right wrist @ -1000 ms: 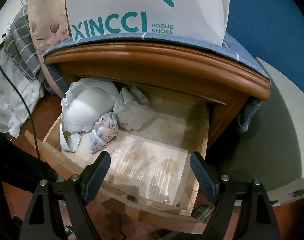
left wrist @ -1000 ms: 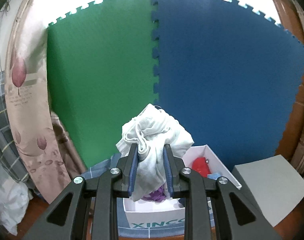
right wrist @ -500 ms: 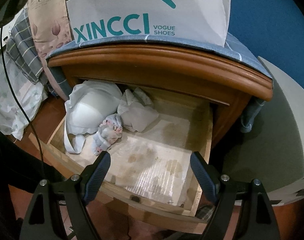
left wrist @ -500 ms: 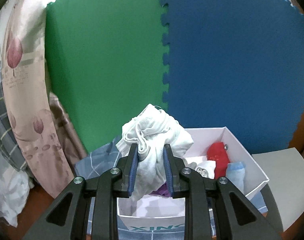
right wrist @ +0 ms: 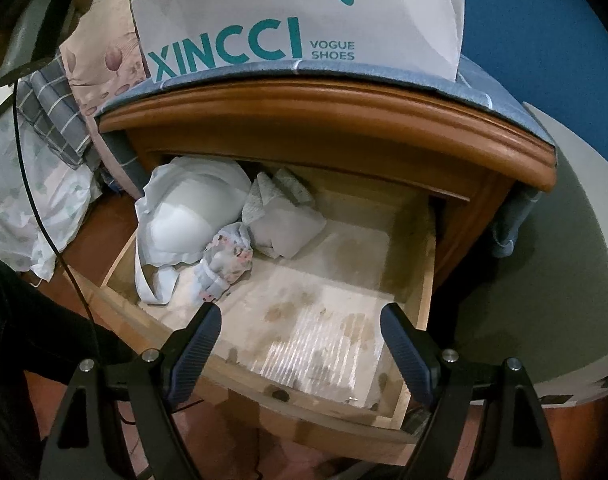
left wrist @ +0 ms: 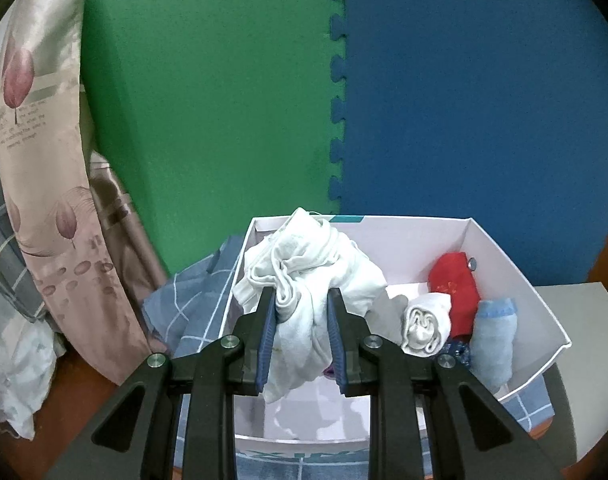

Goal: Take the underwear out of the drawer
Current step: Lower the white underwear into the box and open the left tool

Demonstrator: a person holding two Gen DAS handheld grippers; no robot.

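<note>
Left gripper [left wrist: 300, 304] clamps white underwear [left wrist: 304, 268], bunched, hanging over the near-left part of the shoebox [left wrist: 516, 280]. Red, white and blue rolls lie far right in the box. Right gripper [right wrist: 300, 320] gapes empty over the open drawer [right wrist: 428, 276]; bra [right wrist: 192, 216], floral piece [right wrist: 228, 252], maybe grey underwear far left inside.

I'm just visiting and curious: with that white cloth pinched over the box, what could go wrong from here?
The white garment bunches well above the left gripper, so on release part of it might drape over the shoebox wall. It could also cover the rolled items already inside. The right gripper hangs open above the drawer, idle.
</note>
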